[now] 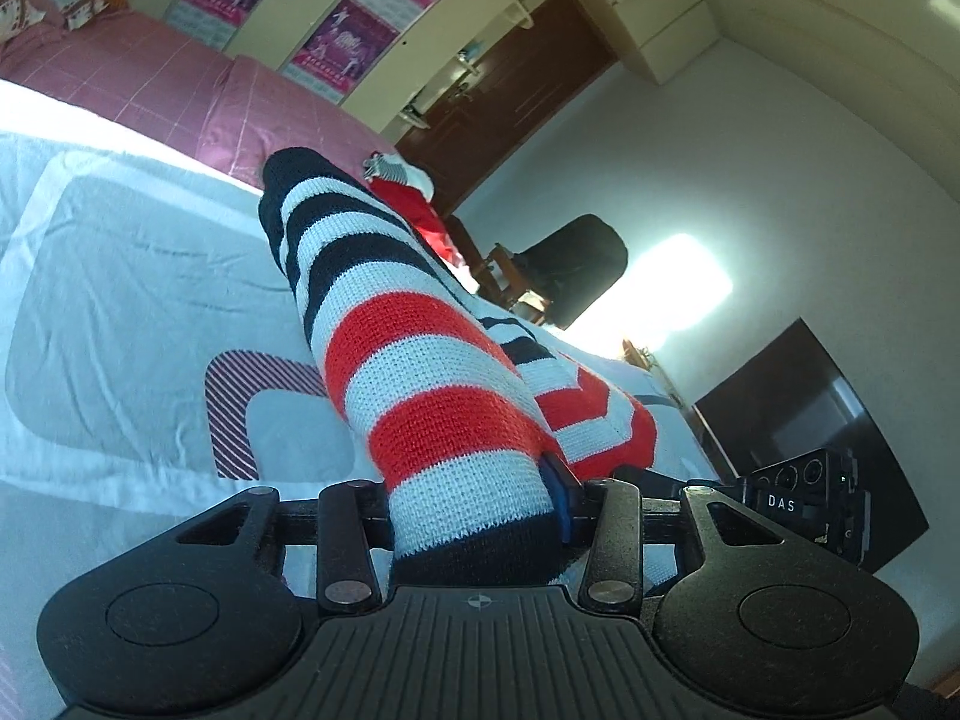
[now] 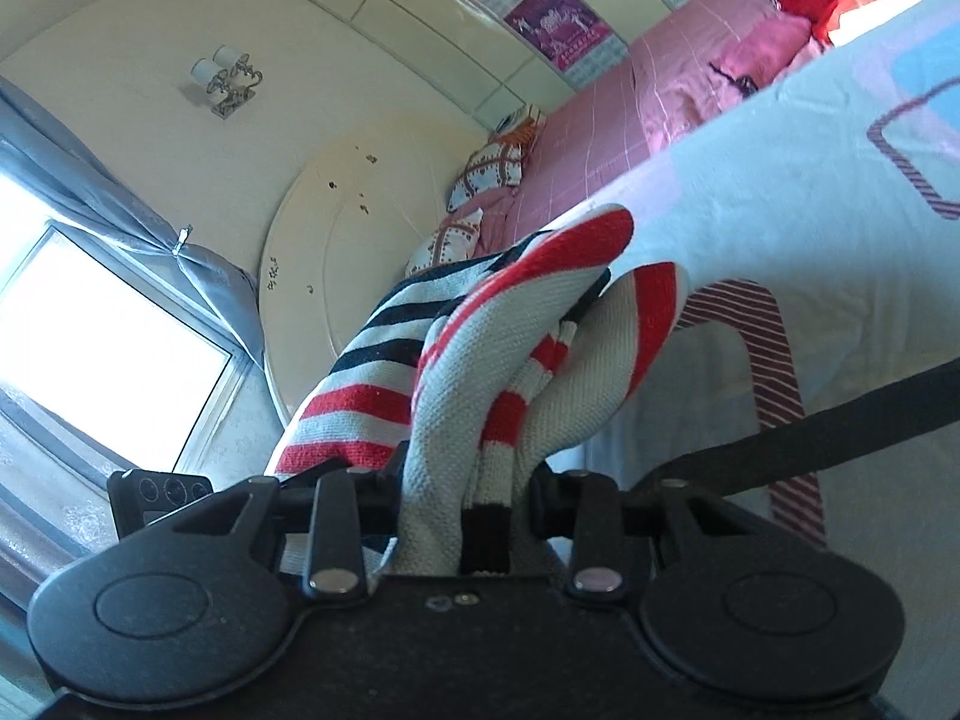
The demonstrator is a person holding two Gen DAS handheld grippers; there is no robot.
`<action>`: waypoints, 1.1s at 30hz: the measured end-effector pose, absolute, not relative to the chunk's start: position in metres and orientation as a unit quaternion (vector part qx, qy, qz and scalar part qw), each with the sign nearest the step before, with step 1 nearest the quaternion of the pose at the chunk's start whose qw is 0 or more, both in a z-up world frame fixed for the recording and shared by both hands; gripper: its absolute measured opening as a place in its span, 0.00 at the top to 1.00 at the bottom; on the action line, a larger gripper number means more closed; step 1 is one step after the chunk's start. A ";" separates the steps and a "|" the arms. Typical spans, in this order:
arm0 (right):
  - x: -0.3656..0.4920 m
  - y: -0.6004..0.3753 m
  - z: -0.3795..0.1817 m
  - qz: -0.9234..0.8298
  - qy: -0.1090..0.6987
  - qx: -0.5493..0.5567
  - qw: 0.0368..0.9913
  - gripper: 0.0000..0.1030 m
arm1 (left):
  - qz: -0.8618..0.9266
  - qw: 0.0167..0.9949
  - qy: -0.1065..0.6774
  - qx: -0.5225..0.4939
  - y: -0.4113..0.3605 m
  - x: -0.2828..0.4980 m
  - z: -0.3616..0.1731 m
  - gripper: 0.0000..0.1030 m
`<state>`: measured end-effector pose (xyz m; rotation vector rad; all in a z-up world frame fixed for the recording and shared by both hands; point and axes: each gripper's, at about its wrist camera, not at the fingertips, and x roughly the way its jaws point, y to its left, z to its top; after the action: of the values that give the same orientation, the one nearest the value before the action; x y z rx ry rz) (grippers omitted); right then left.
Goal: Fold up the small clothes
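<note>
Bed: white quilt [image 1: 120, 312] with a striped motif carries the work; pink sheet [image 1: 150, 84] beyond it.
Left tongs [image 1: 474, 516]: clamped on one end of the striped knit garment [image 1: 420, 372], fabric bunched between the jaws.
Right tongs [image 2: 462, 498]: clamped on another gathered part of the same knit.
Garment place: lifted off the quilt, hanging between the two tongs, running forward from each.
Handling: light, soft, stretchy, likely to sag and bunch; best held at hems or corners.
Far edge: red clothing pile [image 1: 414, 198] waits there.
</note>
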<state>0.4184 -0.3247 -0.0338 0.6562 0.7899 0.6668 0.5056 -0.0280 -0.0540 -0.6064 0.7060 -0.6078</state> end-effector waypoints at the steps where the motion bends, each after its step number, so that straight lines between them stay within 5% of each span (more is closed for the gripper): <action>1: 0.414 -0.321 -0.029 0.311 0.368 0.304 0.822 0.66 | -0.292 0.850 0.332 -0.287 -0.023 0.504 -0.049 0.59; 18: 0.376 -0.167 0.012 0.345 0.351 0.275 0.826 0.66 | -0.274 0.871 0.302 -0.275 0.140 0.434 0.003 0.59; 33: 0.413 0.001 -0.038 0.407 0.427 0.245 0.769 0.66 | -0.170 0.868 0.319 -0.339 0.272 0.392 -0.084 0.59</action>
<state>0.4130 0.0006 -0.0377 0.5320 0.9270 0.8824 0.3918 0.2722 -0.0836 -0.7101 0.6683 -0.3558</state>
